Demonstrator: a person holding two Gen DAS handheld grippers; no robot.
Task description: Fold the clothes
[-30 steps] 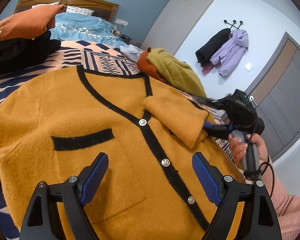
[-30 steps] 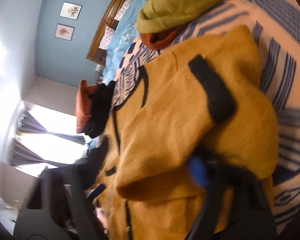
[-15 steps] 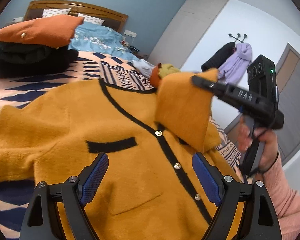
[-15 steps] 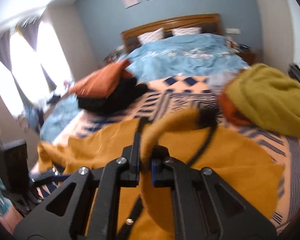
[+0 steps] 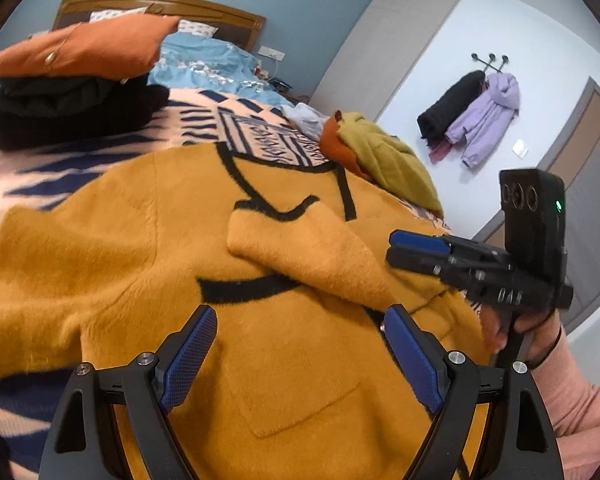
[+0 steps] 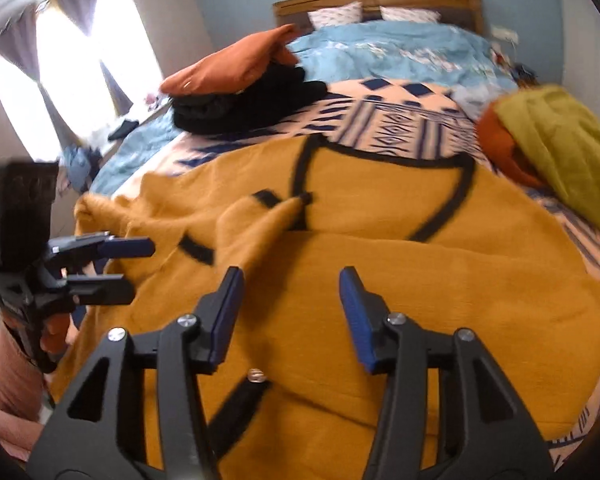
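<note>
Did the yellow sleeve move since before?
Yes. The sleeve has dropped out of the right gripper, whose jaws are now open, and lies flat across the cardigan, below its black neckline.

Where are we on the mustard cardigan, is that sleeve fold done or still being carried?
Done: the right sleeve lies folded across the mustard cardigan, and an orange-and-black stack sits folded near the headboard. In hand: nothing; right gripper and left gripper both have open jaws above the fabric. Left: the other sleeve lies spread out, the body is unfolded, and the olive pile waits.
</note>
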